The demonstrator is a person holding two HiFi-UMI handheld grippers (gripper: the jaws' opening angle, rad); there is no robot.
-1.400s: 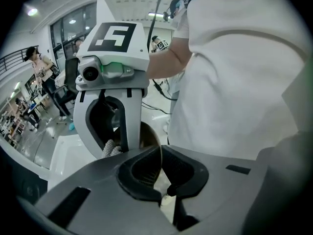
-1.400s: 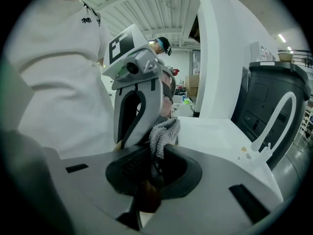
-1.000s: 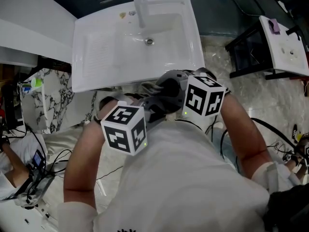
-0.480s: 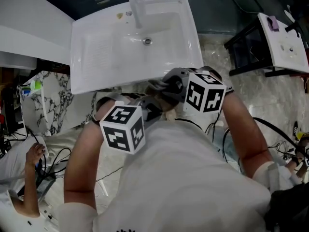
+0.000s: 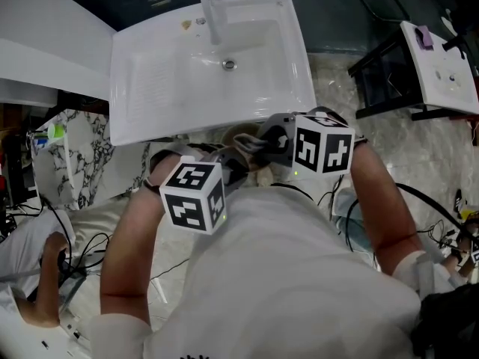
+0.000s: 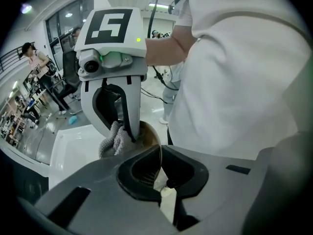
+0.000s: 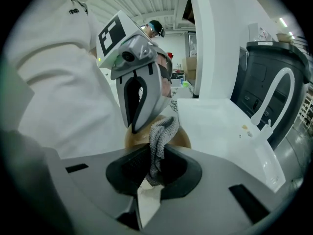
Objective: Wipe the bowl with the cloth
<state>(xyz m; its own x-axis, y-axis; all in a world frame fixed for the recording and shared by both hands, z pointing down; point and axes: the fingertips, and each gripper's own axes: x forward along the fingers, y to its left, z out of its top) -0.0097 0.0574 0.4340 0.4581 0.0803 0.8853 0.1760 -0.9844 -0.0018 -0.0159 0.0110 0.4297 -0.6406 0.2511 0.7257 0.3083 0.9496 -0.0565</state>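
A brown bowl (image 6: 148, 134) is held edge-on close to my chest, its thin rim pinched between the jaws of my left gripper (image 6: 159, 173). My right gripper (image 7: 154, 168) is shut on a grey knitted cloth (image 7: 160, 137), whose bunched end presses into the bowl (image 7: 182, 140). In the left gripper view the cloth (image 6: 114, 142) sits against the bowl's inside, under the right gripper's fingers. In the head view the two marker cubes, left (image 5: 196, 197) and right (image 5: 323, 145), hide most of the bowl (image 5: 242, 138).
A white sink (image 5: 161, 81) with a faucet (image 5: 212, 10) stands just ahead of the grippers. A marble-patterned cabinet (image 5: 82, 155) is at the left and a black stand with a white tray (image 5: 441, 66) at the right. Cables lie on the floor; another person's arm (image 5: 45, 275) is at lower left.
The right gripper with the cloth has shifted slightly right and toward me against the bowl; more of the brown bowl shows. The left gripper has barely moved. The person at lower left moved an arm.
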